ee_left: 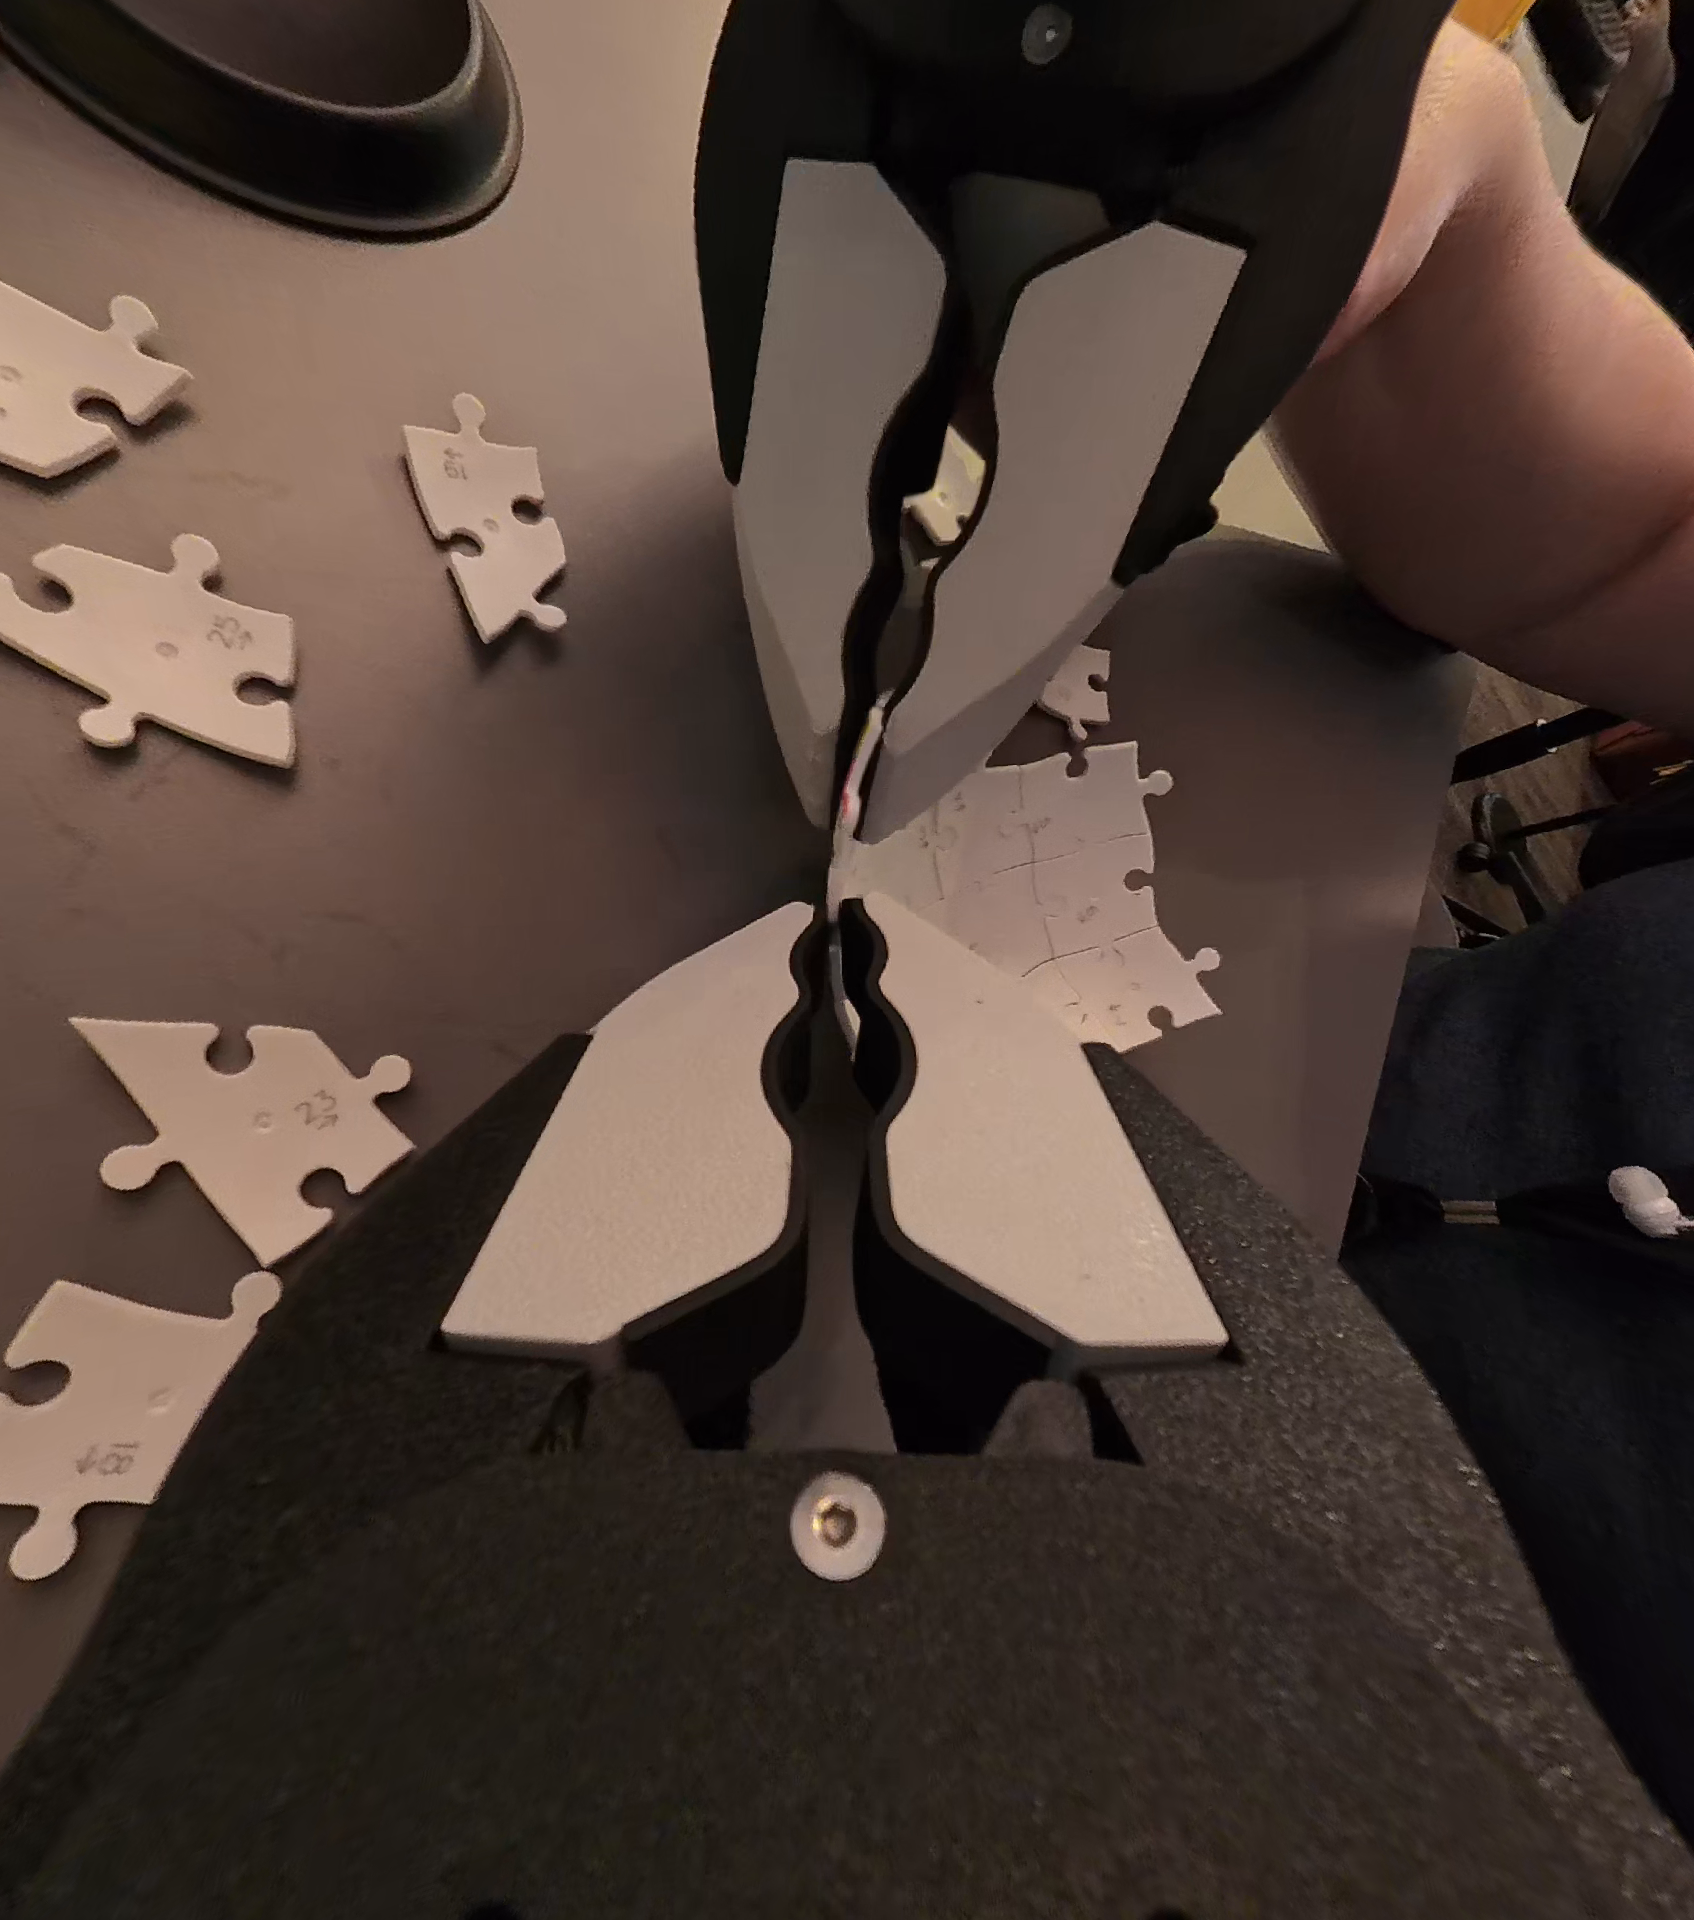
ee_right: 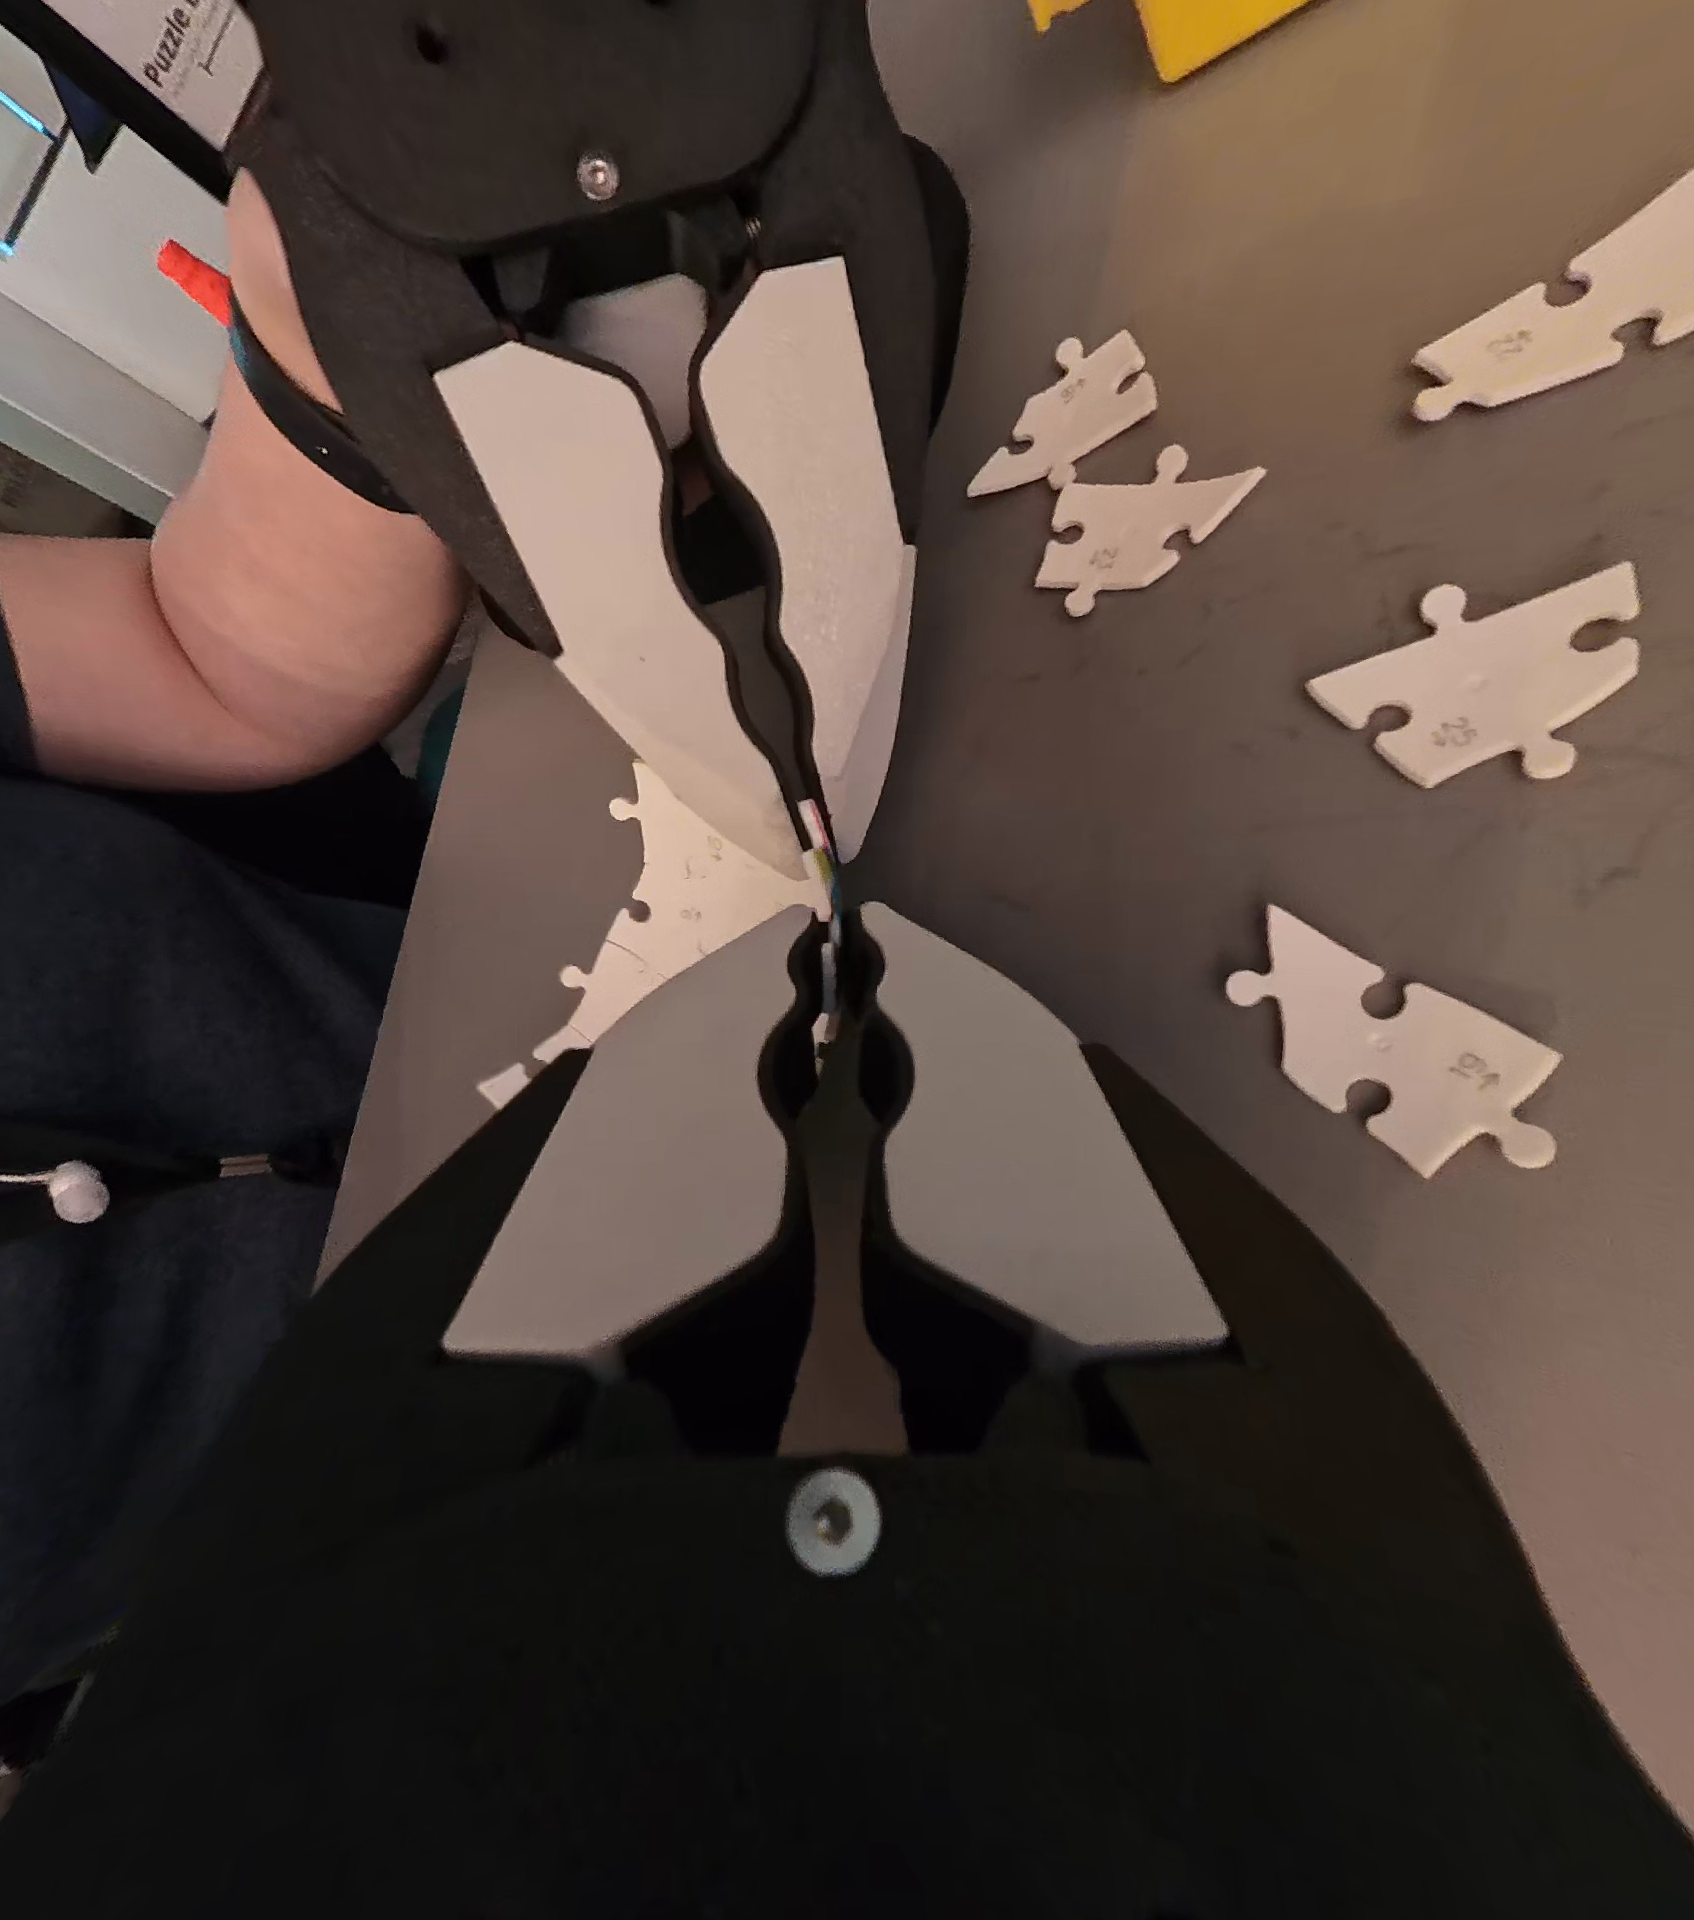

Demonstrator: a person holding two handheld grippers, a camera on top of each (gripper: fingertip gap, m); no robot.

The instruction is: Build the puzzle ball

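Both grippers' fingers are pressed together, tip to tip, on thin puzzle pieces seen edge-on.

Left gripper (ee_left: 838, 920) and right gripper (ee_right: 838, 925) are each clamped on an edge of the assembled puzzle section (ee_left: 1061, 883), whose join is largely hidden behind the fingers; it is held above the bench (ee_left: 510, 831) near its edge. Six loose white pieces are counted in the left view, e.g. one (ee_left: 251, 1122), the backs faintly marked; a black ring (ee_left: 303, 135) is cut off.
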